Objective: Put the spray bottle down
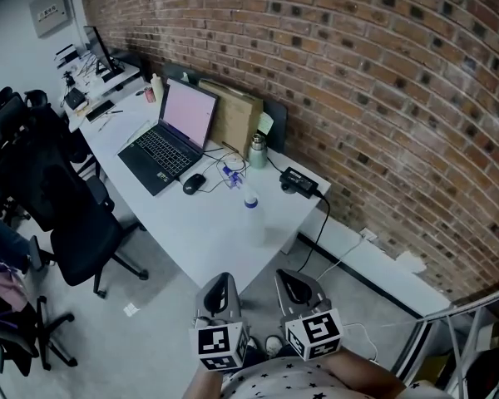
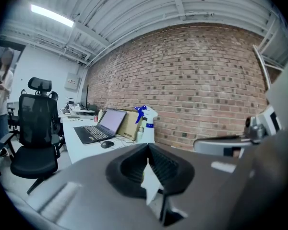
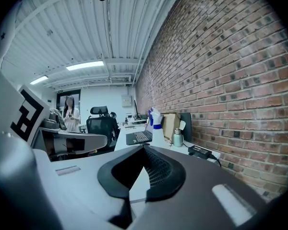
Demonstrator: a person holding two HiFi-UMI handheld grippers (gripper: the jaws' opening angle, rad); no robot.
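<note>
A white spray bottle [image 1: 251, 213] with a blue collar stands upright on the white desk [image 1: 208, 231], near its front right corner. Nothing holds it. The left gripper view has the spray bottle [image 2: 148, 122] beyond the jaws, and the right gripper view has the spray bottle [image 3: 156, 126] there too. My left gripper [image 1: 222, 283] and right gripper [image 1: 293, 279] hover side by side over the floor, short of the desk's corner. Both are shut with nothing in them; the left gripper [image 2: 149, 169] and right gripper [image 3: 143, 169] show their pads together.
An open laptop [image 1: 170, 135], a mouse [image 1: 194, 183], a green flask [image 1: 258, 150], a cardboard box [image 1: 233, 115] and a power adapter [image 1: 299, 181] share the desk. A black office chair [image 1: 58, 198] stands to its left. A brick wall runs behind. A person [image 3: 69, 111] stands far off.
</note>
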